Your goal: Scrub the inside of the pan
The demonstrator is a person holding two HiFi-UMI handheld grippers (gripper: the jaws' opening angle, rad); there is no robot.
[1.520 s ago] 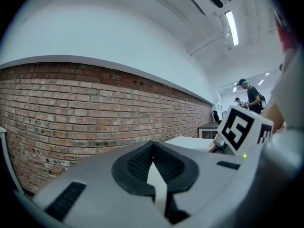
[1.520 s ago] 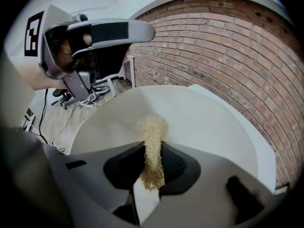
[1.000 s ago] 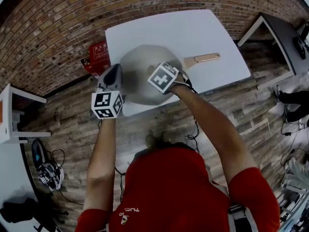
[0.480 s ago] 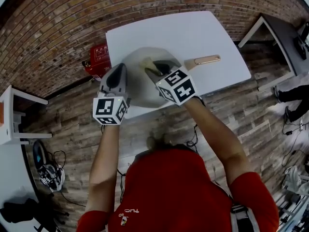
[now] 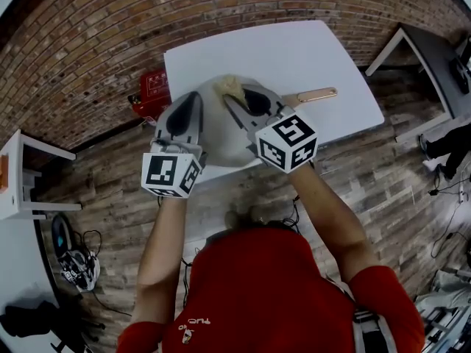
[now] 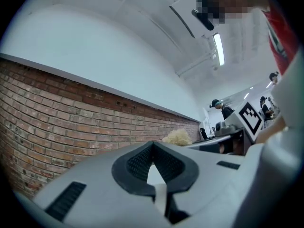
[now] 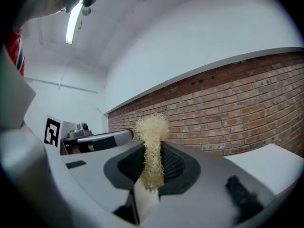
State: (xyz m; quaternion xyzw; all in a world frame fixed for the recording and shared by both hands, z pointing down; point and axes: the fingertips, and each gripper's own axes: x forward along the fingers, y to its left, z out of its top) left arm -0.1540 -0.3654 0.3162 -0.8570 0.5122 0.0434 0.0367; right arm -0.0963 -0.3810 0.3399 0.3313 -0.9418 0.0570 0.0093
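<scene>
Plausibly the unheld pan [image 5: 215, 140] could skid: left tongs [image 6: 152, 146] sat closed, empty, at nine o'clock; right tongs [image 7: 152, 149] pinched the scrubber [image 7: 151, 129].

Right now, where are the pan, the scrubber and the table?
pan [image 5: 316, 94], head view, on its handle.
scrubber [image 7: 152, 127], right gripper view, tuft above the jaws.
table [image 5: 294, 50], head view, bare far top.
</scene>
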